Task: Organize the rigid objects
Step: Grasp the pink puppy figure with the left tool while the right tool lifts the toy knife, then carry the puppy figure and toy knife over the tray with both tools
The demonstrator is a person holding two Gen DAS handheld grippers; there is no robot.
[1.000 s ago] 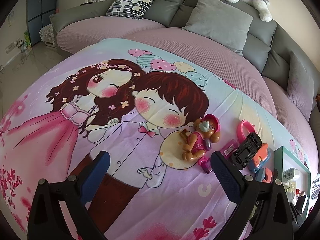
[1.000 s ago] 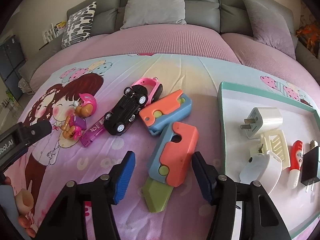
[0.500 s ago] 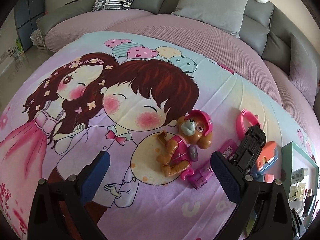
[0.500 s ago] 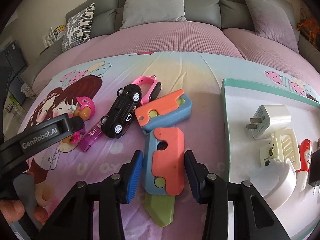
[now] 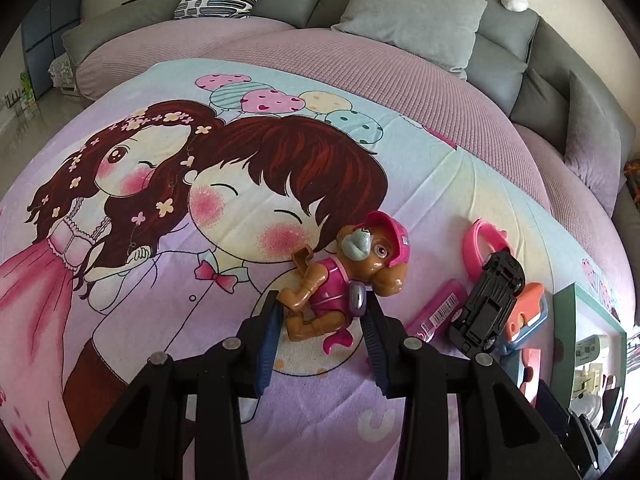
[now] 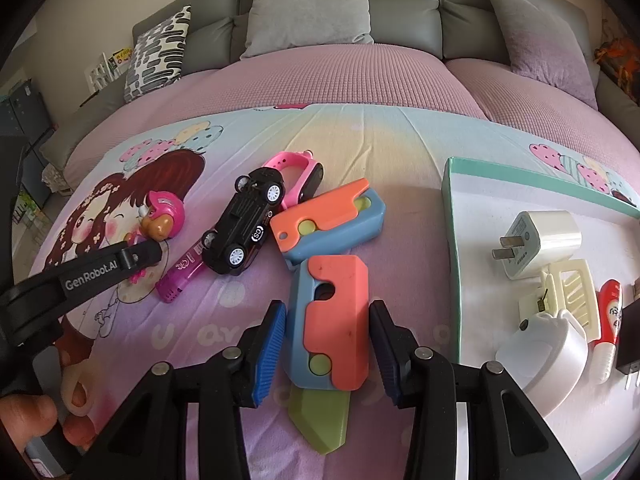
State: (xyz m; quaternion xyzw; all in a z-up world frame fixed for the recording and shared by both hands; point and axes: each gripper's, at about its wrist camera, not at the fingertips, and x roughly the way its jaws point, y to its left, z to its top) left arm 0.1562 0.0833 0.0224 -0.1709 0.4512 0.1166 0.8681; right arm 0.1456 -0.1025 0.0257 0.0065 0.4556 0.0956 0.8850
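Left gripper (image 5: 320,312) jaws are closing around the toy dog figure (image 5: 344,280) (lying left of the black toy car (image 5: 490,304)). Right gripper (image 6: 328,332) jaws are clamping the orange-blue toy knife (image 6: 334,320), right of that car.

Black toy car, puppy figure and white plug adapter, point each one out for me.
Black toy car (image 6: 244,226), right wrist view, on its roof.
Puppy figure (image 5: 332,292), left wrist view, on its pink torso.
White plug adapter (image 6: 550,236), right wrist view, on its white body.
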